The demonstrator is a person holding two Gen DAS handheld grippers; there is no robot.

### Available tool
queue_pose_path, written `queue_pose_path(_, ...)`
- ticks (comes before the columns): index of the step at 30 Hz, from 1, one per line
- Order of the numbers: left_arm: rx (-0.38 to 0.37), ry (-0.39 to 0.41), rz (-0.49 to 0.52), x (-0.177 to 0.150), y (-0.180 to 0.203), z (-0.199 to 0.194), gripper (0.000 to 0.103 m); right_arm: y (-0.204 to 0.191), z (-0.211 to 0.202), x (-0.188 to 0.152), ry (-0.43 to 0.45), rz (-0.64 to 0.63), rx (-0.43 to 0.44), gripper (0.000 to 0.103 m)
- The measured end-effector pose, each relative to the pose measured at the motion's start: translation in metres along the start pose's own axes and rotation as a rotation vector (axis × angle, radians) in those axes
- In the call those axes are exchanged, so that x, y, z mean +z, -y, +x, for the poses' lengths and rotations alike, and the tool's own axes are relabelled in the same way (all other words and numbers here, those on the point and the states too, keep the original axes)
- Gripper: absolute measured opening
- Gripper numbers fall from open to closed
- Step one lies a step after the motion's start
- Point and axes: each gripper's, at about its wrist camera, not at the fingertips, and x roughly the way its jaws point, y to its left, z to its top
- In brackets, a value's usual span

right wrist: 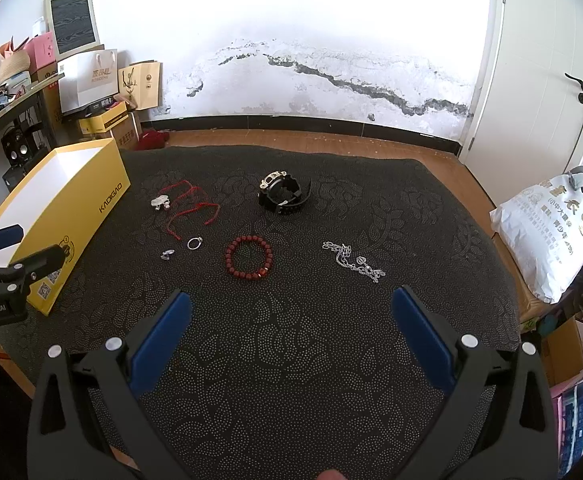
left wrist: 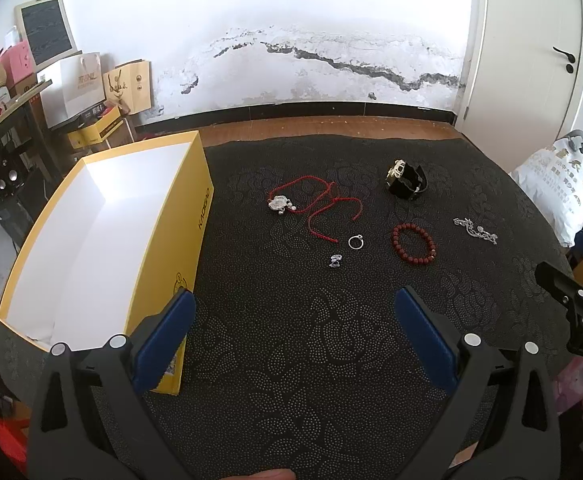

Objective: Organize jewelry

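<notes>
Jewelry lies on a black patterned mat (left wrist: 291, 340): a red cord necklace with a silver pendant (left wrist: 281, 203) (right wrist: 161, 201), a silver ring (left wrist: 355, 242) (right wrist: 194, 243), a small silver piece (left wrist: 335, 261) (right wrist: 167, 254), a red bead bracelet (left wrist: 413, 243) (right wrist: 248, 256), a silver chain (left wrist: 475, 231) (right wrist: 353, 262) and a black watch (left wrist: 405, 178) (right wrist: 283, 194). An open yellow box (left wrist: 163, 248) (right wrist: 87, 204) with a white inside stands at the mat's left. My left gripper (left wrist: 294, 298) is open and empty above the mat, near the box. My right gripper (right wrist: 291, 298) is open and empty, nearer than the bracelet.
A white plastic bag (right wrist: 539, 232) lies off the mat's right edge. Paper bags and boxes (right wrist: 91, 80) stand at the back left by a desk. A white door (right wrist: 551, 80) is at the right. Wooden floor (right wrist: 331, 142) lies beyond the mat.
</notes>
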Motion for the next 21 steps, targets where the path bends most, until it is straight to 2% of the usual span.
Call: queue_pose_path(21, 0.007, 0.007, 0.009, 0.0004, -0.0005, -0.0020, 0.097, -0.0006, 0.0004, 0.0002, 0.003, -0.002, -0.003, 0.097)
